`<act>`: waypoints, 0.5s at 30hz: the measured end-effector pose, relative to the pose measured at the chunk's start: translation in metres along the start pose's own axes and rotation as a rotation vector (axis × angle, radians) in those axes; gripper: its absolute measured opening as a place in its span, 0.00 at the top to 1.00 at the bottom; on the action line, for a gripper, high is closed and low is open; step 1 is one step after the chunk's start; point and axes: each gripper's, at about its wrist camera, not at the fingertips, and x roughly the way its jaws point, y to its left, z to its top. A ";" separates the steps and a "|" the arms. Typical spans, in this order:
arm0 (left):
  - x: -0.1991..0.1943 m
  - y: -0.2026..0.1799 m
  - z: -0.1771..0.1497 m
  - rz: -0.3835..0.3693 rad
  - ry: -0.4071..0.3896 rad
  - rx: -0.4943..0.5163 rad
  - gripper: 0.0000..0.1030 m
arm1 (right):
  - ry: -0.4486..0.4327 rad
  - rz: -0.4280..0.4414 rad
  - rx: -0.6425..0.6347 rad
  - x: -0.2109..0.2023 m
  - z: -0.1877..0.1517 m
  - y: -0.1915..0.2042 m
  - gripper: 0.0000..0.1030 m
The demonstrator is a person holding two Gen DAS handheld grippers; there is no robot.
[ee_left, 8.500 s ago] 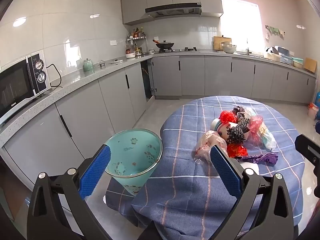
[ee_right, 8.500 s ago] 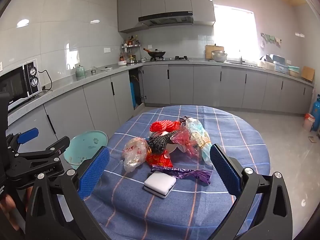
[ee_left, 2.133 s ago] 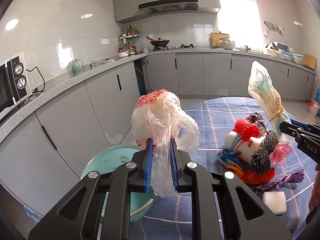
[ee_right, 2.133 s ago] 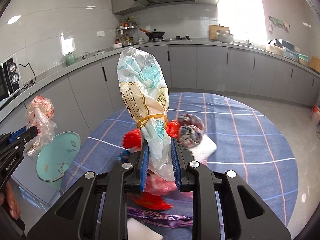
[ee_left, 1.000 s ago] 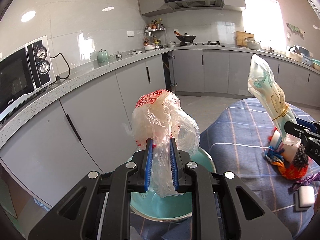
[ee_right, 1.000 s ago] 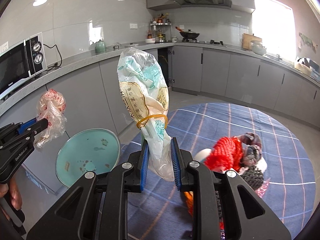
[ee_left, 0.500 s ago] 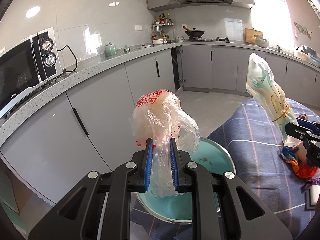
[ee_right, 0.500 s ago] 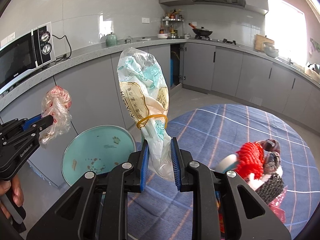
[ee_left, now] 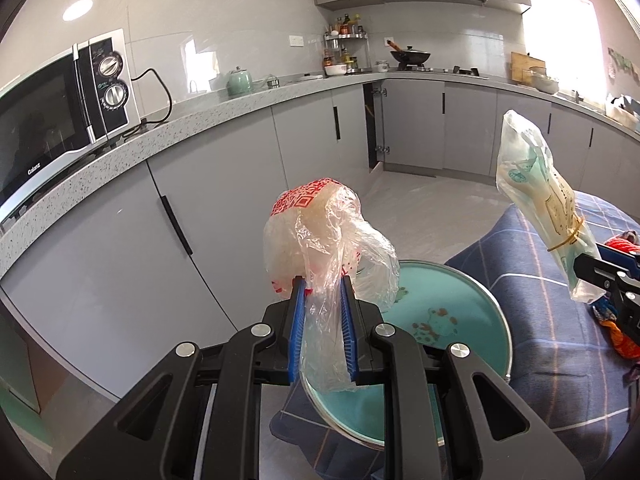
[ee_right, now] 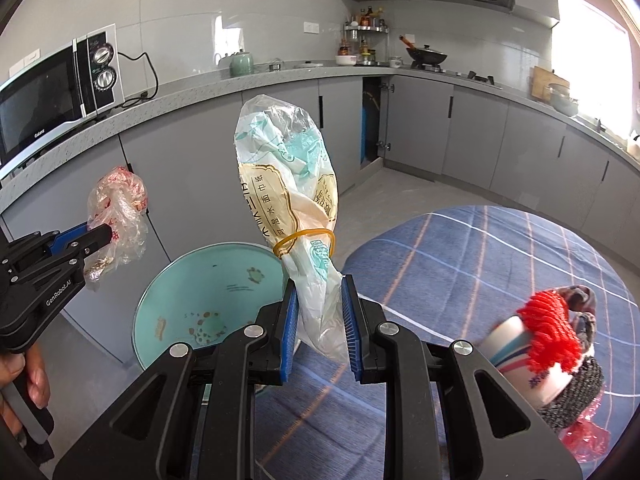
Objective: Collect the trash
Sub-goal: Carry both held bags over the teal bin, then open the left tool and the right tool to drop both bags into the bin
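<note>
The teal bin (ee_right: 208, 300) at lower centre stands open-mouthed, its mouth unobstructed, with the desk (ee_right: 460, 264) edge pressing its right side. Grey cabinets (ee_left: 224, 184) wall off the left; bare floor (ee_left: 424, 208) stays open at centre right.

I am counting two grippers, the left gripper (ee_left: 322, 312) and the right gripper (ee_right: 319, 316), and each is carrying one bag: one clear bag with red print (ee_left: 316, 224) and one pale printed bag (ee_right: 286, 184) tied by one yellow rubber band (ee_right: 304, 240). I am seeing one teal bin (ee_right: 208, 300), one checked surface (ee_right: 460, 264), one microwave (ee_left: 60, 108) with two knobs, one green teapot (ee_left: 239, 82) and one wok (ee_left: 410, 56).
</note>
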 end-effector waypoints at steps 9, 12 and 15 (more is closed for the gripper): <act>0.010 0.004 -0.007 -0.010 0.021 -0.004 0.82 | 0.030 0.021 -0.024 0.014 -0.001 0.013 0.78; 0.012 0.006 -0.007 -0.014 0.025 -0.003 0.79 | 0.040 0.031 -0.031 0.018 -0.002 0.016 0.77; 0.013 0.007 -0.007 -0.014 0.023 0.000 0.73 | 0.043 0.034 -0.035 0.021 -0.002 0.020 0.72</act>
